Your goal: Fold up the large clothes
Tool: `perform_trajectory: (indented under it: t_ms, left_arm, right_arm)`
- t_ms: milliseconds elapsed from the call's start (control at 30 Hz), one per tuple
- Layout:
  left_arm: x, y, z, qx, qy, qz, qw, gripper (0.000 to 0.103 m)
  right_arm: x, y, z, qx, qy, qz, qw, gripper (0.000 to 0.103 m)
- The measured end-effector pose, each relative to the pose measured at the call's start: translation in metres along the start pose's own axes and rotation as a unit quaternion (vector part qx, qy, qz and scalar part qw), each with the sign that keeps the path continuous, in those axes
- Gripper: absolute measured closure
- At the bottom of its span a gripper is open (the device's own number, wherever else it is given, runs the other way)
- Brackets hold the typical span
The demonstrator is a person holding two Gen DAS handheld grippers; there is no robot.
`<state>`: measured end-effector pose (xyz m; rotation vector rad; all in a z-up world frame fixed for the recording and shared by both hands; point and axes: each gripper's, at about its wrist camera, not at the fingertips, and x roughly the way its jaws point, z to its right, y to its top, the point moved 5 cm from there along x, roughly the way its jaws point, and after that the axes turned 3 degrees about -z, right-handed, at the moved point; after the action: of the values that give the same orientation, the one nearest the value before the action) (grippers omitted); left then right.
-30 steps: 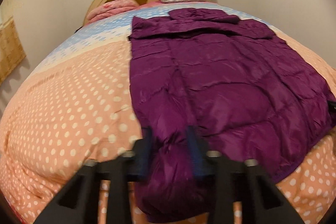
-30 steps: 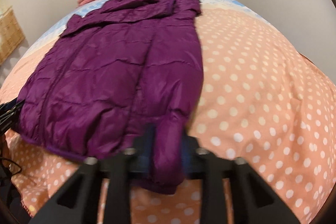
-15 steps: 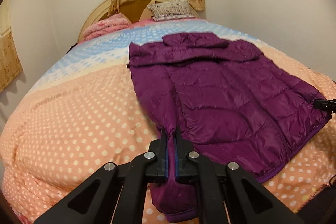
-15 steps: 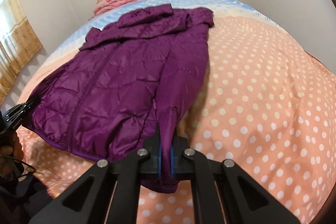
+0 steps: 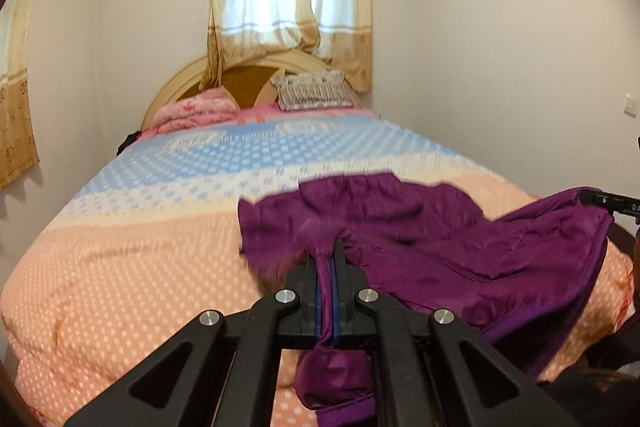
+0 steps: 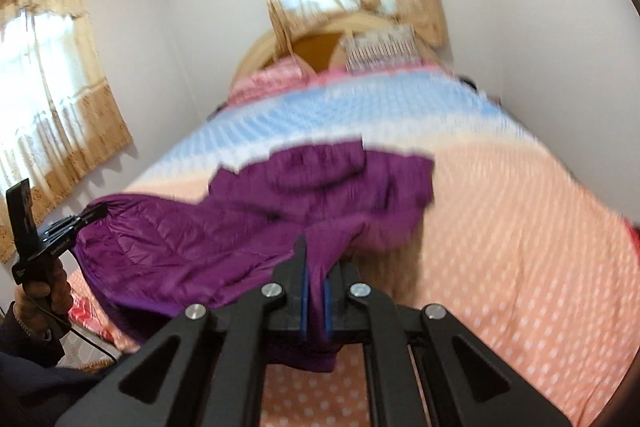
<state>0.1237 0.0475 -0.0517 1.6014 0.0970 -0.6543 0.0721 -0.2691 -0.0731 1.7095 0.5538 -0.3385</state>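
Observation:
A purple puffer jacket (image 5: 460, 259) lies on the bed with its hood end toward the headboard. Its near end is raised off the cover. My left gripper (image 5: 326, 251) is shut on a bunched fold of the jacket's near left edge, and fabric hangs below the jaws. In the right wrist view, my right gripper (image 6: 318, 259) is shut on the near right edge of the jacket (image 6: 248, 227). Each view shows the other gripper holding up the far corner: the right gripper (image 5: 612, 203) at the frame's right, and the left gripper (image 6: 76, 223) held by a hand (image 6: 44, 287).
The bed cover (image 5: 132, 267) is peach with white dots and turns blue toward the headboard (image 5: 240, 75). A pink folded blanket (image 5: 192, 111) and a patterned pillow (image 5: 312, 91) lie there. Curtained windows (image 5: 288, 7) and white walls close in on both sides.
Both grippers have shut on the jacket's near edge and risen. The near half of the jacket has come up off the bed, and the hood end has bunched.

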Motion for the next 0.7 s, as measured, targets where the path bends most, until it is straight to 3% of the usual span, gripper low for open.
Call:
perform_trajectory:
  t_ms: [100, 300, 467, 567, 600, 667, 700]
  left_arm:
    - [0.023, 0.023, -0.011, 0.017, 0.004, 0.015, 0.9997, 0.101]
    - [0.143, 0.057, -0.044, 0.025, 0.045, 0.005, 0.9987, 0.1]
    - [0.236, 0.075, -0.066, -0.001, 0.049, -0.034, 0.9982, 0.096]
    - [0.268, 0.082, -0.078, -0.024, 0.054, -0.055, 0.9967, 0.09]
    - [0.276, 0.085, -0.085, -0.036, 0.058, -0.055, 0.9961, 0.083]
    - [0.281, 0.09, -0.092, -0.054, 0.07, -0.043, 0.9952, 0.052]
    - [0.277, 0.092, -0.098, -0.06, 0.095, -0.025, 0.9934, 0.026]
  right_arm:
    - [0.023, 0.029, 0.006, -0.011, -0.009, 0.023, 1.0, 0.096]
    - [0.123, 0.081, 0.023, 0.027, -0.037, 0.037, 0.998, 0.097]
    - [0.199, 0.111, 0.043, 0.057, -0.059, 0.027, 0.996, 0.097]
    - [0.24, 0.12, 0.059, 0.071, -0.067, 0.006, 0.995, 0.097]
    - [0.247, 0.12, 0.063, 0.074, -0.069, 0.002, 0.995, 0.097]
    - [0.263, 0.12, 0.072, 0.073, -0.077, -0.012, 0.994, 0.097]
    - [0.27, 0.119, 0.075, 0.074, -0.079, -0.016, 0.994, 0.097]
